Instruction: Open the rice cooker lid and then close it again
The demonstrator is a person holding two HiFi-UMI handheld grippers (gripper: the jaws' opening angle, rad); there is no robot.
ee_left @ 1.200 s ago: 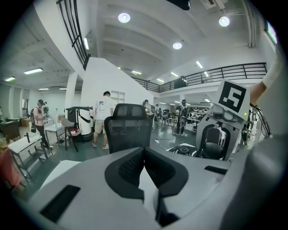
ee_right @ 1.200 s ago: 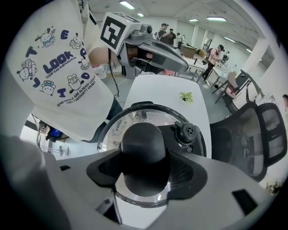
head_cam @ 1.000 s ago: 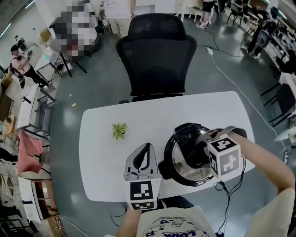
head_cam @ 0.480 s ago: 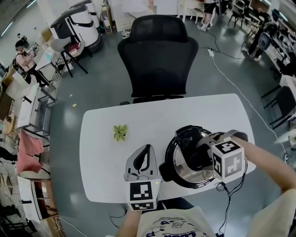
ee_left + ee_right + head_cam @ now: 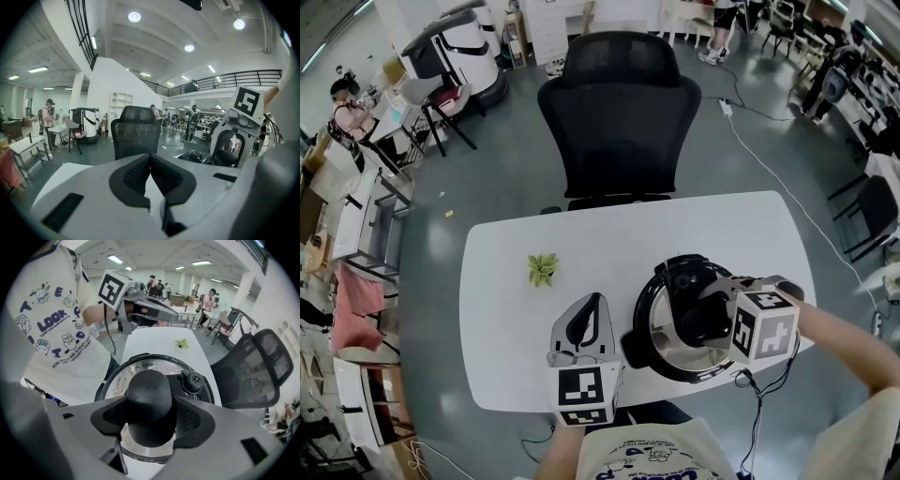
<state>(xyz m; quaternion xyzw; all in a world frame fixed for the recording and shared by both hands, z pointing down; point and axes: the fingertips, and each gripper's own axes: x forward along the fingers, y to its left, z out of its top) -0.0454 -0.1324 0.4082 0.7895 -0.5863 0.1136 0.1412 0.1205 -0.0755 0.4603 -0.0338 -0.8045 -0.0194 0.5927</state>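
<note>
My left tongs are clenched on nothing, idle at 6 o'clock on the white counter. Rice cooker is at 4 o'clock: round, with a black body. Its lid is glass with a shiny steel rim and looks seated. My right tongs are grasping its smooth black domed knob. Can't tell whether this is the start of the lift or the end of the re-close.

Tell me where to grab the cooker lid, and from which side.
Grip the black knob at the centre of the lid, coming straight down from above. It stands proud of the glass and is rounded, so fingers can close on opposite sides. The right gripper clasps it that way.
</note>
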